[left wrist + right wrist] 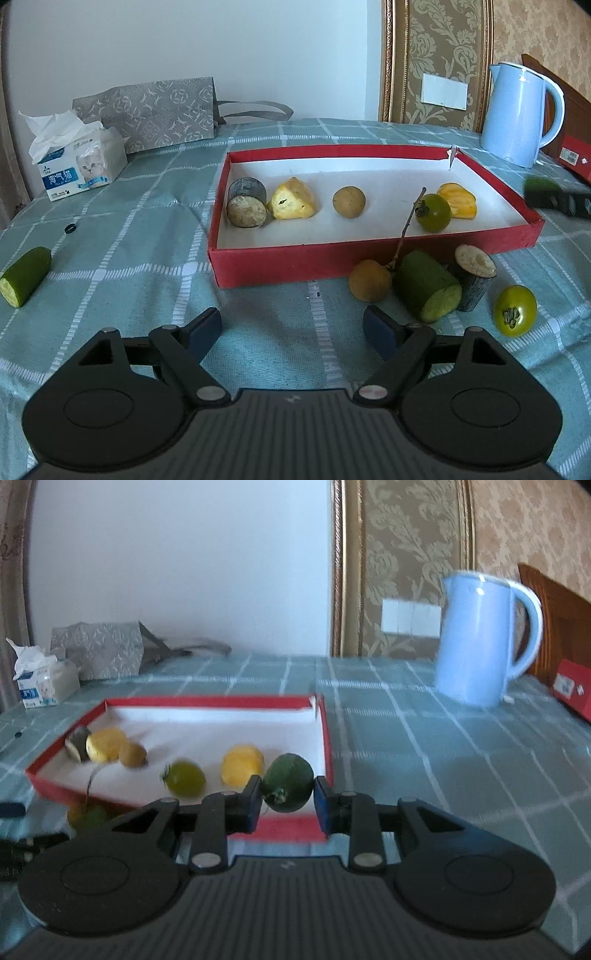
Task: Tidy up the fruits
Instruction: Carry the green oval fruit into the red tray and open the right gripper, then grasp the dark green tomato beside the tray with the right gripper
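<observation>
**A:** Left wrist view, item by item. Your left gripper [291,330] stands wide open with nothing between the jaws, hovering over the checked cloth [122,258].

**B:** And what lies ahead of those jaws?

**A:** Straight beyond them, the red tray [369,264], holding five pieces. Ahead and to the right, just outside the tray's near wall, one cluster: brown round fruit [370,280], green cut cylinder [428,290], dark-skinned stub [474,278], touching or nearly so. The green tomato [515,310] sits apart, further right. The cylinder's long axis runs diagonally, cut face towards you and lying just past your right-hand finger. A green wedge [26,275] lies far off to the left.

**B:** Right wrist view?

**A:** Your right gripper [288,795] is clamped on a dark green round fruit [288,781], pads pressing both sides. It hangs over the tray's near right corner [325,738], with the yellow piece [242,765] just beyond the left jaw. The frame is blurred, so the gap beneath the fruit cannot be judged.

**B:** Which hand for the cluster?

**A:** I would judge your left: it is free and nearer. You would likely need to swing right and turn the jaws across the cylinder's axis.
</observation>
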Demonstrator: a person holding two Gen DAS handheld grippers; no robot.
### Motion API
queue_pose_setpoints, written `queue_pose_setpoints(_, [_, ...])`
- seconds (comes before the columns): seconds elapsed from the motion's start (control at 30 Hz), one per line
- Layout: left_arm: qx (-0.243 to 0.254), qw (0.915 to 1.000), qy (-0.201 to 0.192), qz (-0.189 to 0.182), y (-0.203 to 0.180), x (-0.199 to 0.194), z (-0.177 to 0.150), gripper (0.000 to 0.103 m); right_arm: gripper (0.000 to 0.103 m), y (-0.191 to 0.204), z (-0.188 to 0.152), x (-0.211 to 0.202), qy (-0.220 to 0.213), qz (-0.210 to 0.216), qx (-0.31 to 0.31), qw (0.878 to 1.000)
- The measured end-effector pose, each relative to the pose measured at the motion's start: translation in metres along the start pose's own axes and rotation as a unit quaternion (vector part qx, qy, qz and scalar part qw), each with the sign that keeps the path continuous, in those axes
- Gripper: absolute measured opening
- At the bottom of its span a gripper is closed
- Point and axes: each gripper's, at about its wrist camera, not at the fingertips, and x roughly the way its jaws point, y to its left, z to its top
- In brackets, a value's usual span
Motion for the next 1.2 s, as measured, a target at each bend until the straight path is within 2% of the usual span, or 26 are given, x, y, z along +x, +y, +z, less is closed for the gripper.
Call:
queue_pose_setpoints(0.2, [0.001, 1.0000, 0.000, -0.002, -0.001, 0.000, 0.000, 0.085, 0.028, 0.016, 0.018, 0.038, 0.002, -0.020, -0.028, 0.999])
queue_pose_setpoints(0.3, [0.001, 1.0000, 0.000, -0.003, -0.001, 0.001, 0.001, 0.086, 0.028, 0.018, 0.017, 0.062, 0.028, -0.026, -0.037, 0.999])
queue_pose_setpoints(0.37, [0.002, 1.0000, 0.000, -0.002, -0.001, 0.001, 0.001, 0.087, 0.029, 0.014, 0.014, 0.072, 0.041, -0.025, -0.018, 0.999])
queue_pose_setpoints(0.4, [0.002, 1.0000, 0.000, -0.002, -0.001, 0.002, 0.001, 0.088, 0.032, 0.012, 0.012, 0.075, 0.044, -0.028, -0.018, 0.998])
queue_pose_setpoints(0.43, [0.001, 1.0000, 0.000, -0.001, -0.001, 0.002, 0.001, 0.089, 0.044, 0.011, 0.011, 0.075, 0.041, -0.035, -0.020, 0.998])
queue_pose_setpoints(0.5, [-0.001, 1.0000, 0.001, 0.001, -0.001, 0.003, 0.001, 0.093, 0.049, 0.009, 0.008, 0.070, 0.030, -0.029, -0.016, 0.999])
queue_pose_setpoints(0.63, [-0.001, 1.0000, -0.001, 0.004, -0.001, 0.004, 0.001, 0.095, 0.069, 0.009, 0.008, 0.053, 0.018, -0.006, -0.002, 1.000])
queue_pose_setpoints(0.9, [0.010, 0.9998, -0.009, 0.011, -0.004, 0.004, 0.000, 0.095, 0.067, 0.019, -0.009, -0.012, -0.051, 0.020, -0.045, 0.997])
queue_pose_setpoints(0.93, [0.011, 0.9998, -0.009, 0.012, -0.005, 0.004, 0.000, 0.096, 0.066, 0.019, -0.014, -0.018, -0.056, 0.028, -0.046, 0.997])
queue_pose_setpoints(0.97, [0.010, 0.9998, -0.008, 0.014, -0.005, 0.004, 0.000, 0.097, 0.061, 0.019, -0.018, -0.023, -0.056, 0.040, -0.052, 0.996])
queue_pose_setpoints(1.03, [0.007, 0.9999, -0.007, 0.014, -0.003, 0.004, 0.001, 0.098, 0.058, 0.020, -0.024, -0.032, -0.059, 0.066, -0.058, 0.994])
queue_pose_setpoints(1.2, [0.001, 0.9999, -0.005, 0.013, -0.002, 0.005, 0.001, 0.099, 0.058, 0.027, -0.036, -0.049, -0.073, 0.119, -0.079, 0.987])
